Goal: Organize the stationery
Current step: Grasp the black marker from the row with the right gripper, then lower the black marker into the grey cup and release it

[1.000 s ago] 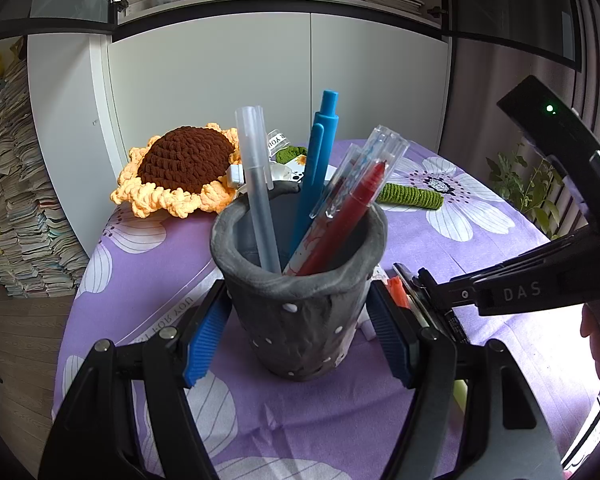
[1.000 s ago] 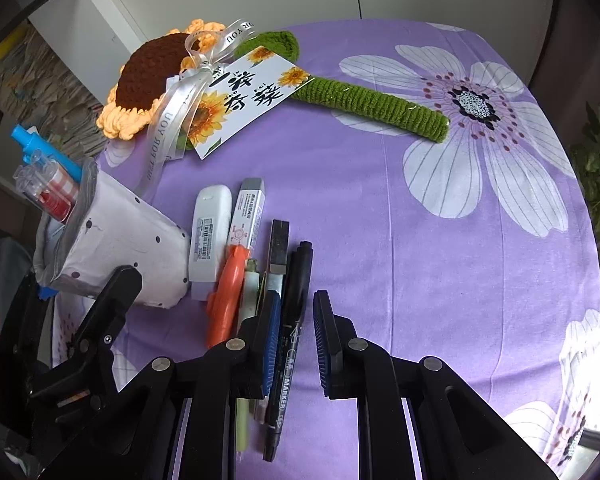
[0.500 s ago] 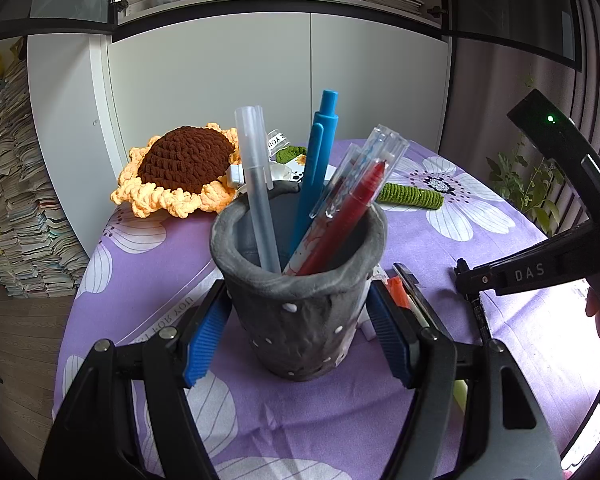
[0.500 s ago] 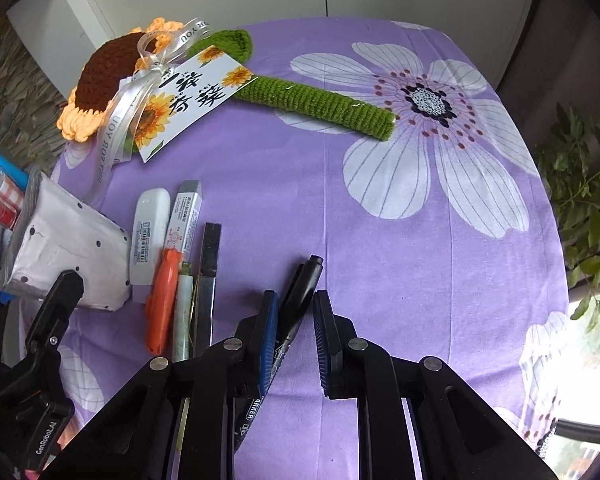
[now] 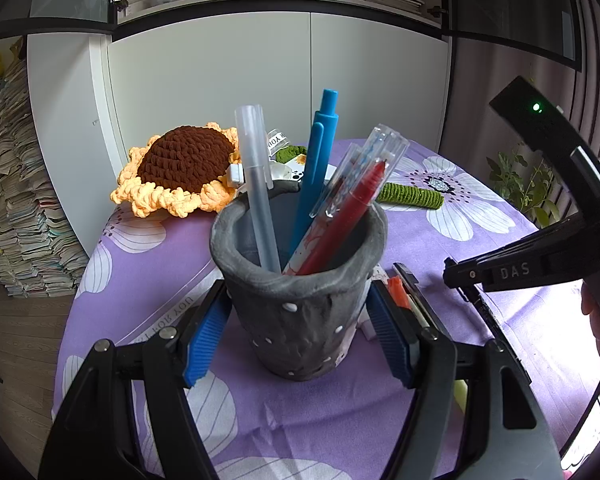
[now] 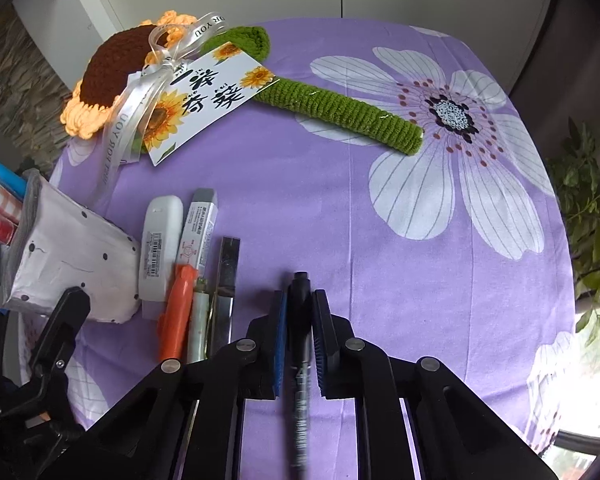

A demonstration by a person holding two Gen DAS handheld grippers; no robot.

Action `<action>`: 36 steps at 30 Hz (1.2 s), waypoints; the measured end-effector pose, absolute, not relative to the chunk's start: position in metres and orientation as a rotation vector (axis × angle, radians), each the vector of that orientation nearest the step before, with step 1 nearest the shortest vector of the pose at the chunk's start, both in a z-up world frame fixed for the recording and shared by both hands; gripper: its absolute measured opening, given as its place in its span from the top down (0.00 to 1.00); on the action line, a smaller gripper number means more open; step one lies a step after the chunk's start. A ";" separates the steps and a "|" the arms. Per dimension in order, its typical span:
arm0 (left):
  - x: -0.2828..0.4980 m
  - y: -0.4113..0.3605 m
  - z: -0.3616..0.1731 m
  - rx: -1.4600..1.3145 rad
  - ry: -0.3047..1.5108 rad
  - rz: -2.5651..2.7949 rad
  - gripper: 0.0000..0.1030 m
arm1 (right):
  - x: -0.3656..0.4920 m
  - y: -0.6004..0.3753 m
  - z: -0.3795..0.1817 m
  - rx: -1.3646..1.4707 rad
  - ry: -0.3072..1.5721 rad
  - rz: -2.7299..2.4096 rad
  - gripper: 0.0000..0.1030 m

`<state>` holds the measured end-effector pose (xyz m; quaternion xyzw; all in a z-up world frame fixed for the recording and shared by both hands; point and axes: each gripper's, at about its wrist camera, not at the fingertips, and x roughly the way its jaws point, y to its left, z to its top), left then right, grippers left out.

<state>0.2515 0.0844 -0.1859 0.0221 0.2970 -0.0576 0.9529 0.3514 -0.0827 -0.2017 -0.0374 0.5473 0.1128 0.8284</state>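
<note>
My left gripper (image 5: 298, 330) is shut on the grey dotted pen cup (image 5: 300, 304), which stands on the purple cloth and holds a clear pen, a blue pen (image 5: 314, 176) and a red pen (image 5: 340, 220). My right gripper (image 6: 300, 320) is shut on a black marker (image 6: 300, 360) and holds it above the cloth, tip pointing away. The cup also shows at the left of the right wrist view (image 6: 72, 272). The right gripper shows at the right of the left wrist view (image 5: 512, 272).
Beside the cup lie a white eraser (image 6: 160, 244), a grey-capped correction stick (image 6: 200, 228), an orange pen (image 6: 178, 312), a pale pen (image 6: 200, 328) and a metal clip (image 6: 226, 280). A crochet sunflower (image 6: 116, 68) with card and green stem (image 6: 340, 108) lies at the back. A plant (image 6: 588, 208) stands right.
My right gripper has closed on the black marker, lifted it out of the row of stationery and swung it to the right, straightening it. The left gripper and cup have not moved.
</note>
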 end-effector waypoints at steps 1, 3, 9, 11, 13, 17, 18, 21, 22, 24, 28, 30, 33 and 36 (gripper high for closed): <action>0.252 0.084 -0.186 0.045 0.604 -0.117 0.32 | 0.347 -0.084 -0.197 -0.074 1.145 0.242 0.87; 0.252 0.084 -0.186 0.045 0.604 -0.117 0.33 | 0.341 -0.087 -0.185 -0.059 1.103 0.252 0.87; 0.252 0.084 -0.186 0.045 0.604 -0.117 0.33 | 0.313 -0.093 -0.140 -0.035 0.976 0.286 0.88; 0.252 0.084 -0.186 0.045 0.603 -0.117 0.33 | 0.302 -0.091 -0.125 -0.028 0.928 0.302 0.88; 0.252 0.084 -0.186 0.045 0.603 -0.117 0.33 | 0.293 -0.089 -0.109 -0.015 0.876 0.328 0.88; 0.252 0.084 -0.186 0.046 0.603 -0.117 0.33 | 0.273 -0.081 -0.072 0.014 0.738 0.410 0.88; 0.252 0.084 -0.186 0.046 0.603 -0.117 0.33 | 0.267 -0.078 -0.062 0.013 0.703 0.429 0.89; 0.252 0.084 -0.186 0.046 0.604 -0.117 0.33 | 0.256 -0.065 -0.036 -0.004 0.616 0.476 0.89; 0.252 0.084 -0.186 0.046 0.603 -0.117 0.33 | 0.252 -0.061 -0.029 -0.010 0.596 0.487 0.89; 0.252 0.084 -0.186 0.046 0.604 -0.117 0.33 | 0.248 -0.054 -0.018 -0.018 0.568 0.514 0.89; 0.252 0.084 -0.186 0.047 0.604 -0.116 0.33 | 0.247 -0.040 -0.009 -0.022 0.548 0.572 0.89; 0.252 0.084 -0.186 0.047 0.604 -0.116 0.33 | 0.252 -0.031 -0.010 -0.033 0.541 0.592 0.89; 0.252 0.084 -0.186 0.047 0.604 -0.116 0.33 | 0.262 -0.018 -0.019 -0.043 0.555 0.614 0.89; 0.252 0.085 -0.186 0.047 0.605 -0.116 0.33 | 0.274 -0.009 -0.034 -0.066 0.562 0.615 0.89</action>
